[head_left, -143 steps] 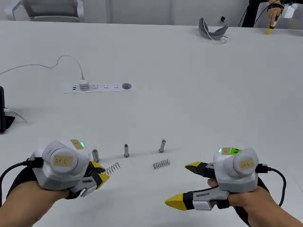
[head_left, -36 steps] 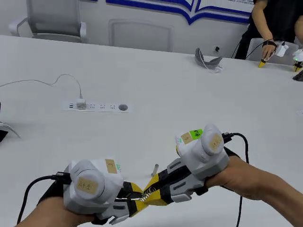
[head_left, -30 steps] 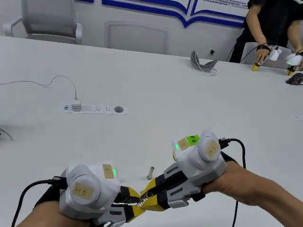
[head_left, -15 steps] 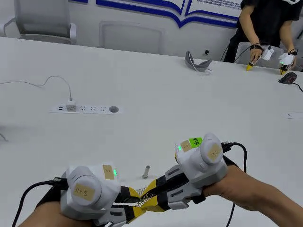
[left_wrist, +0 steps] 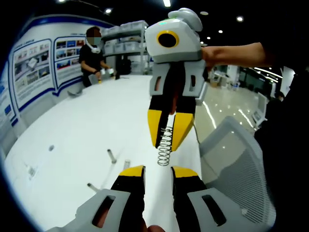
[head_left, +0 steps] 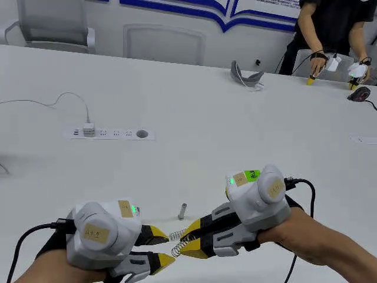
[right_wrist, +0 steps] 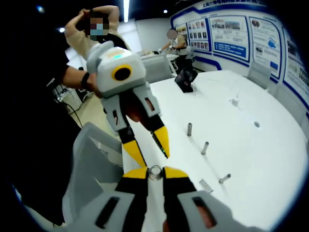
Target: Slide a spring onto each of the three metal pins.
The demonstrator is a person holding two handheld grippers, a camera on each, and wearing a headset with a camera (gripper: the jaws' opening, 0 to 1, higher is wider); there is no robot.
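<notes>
My right gripper [head_left: 187,239] is shut on one end of a small metal spring [head_left: 177,243], held in the air low over the white table [head_left: 194,135]. My left gripper [head_left: 159,246] faces it, open, with its yellow tips just short of the spring's free end. In the left gripper view the spring [left_wrist: 164,153] hangs from the right gripper above my parted jaws. One upright metal pin [head_left: 182,210] stands behind the grippers. The right gripper view shows three pins [right_wrist: 189,129], [right_wrist: 204,147], [right_wrist: 224,179] and a loose spring [right_wrist: 205,184] lying on the table.
A white power strip [head_left: 112,133] with a plugged-in cable lies at the left middle. A grey headband-like object [head_left: 244,75] rests at the far side. A person [head_left: 330,29] works with grippers at the far right corner. Chairs [head_left: 56,20] stand behind the table.
My left gripper has opened and let go of the spring, drawing back a little to the left. The right gripper keeps hold of the spring.
</notes>
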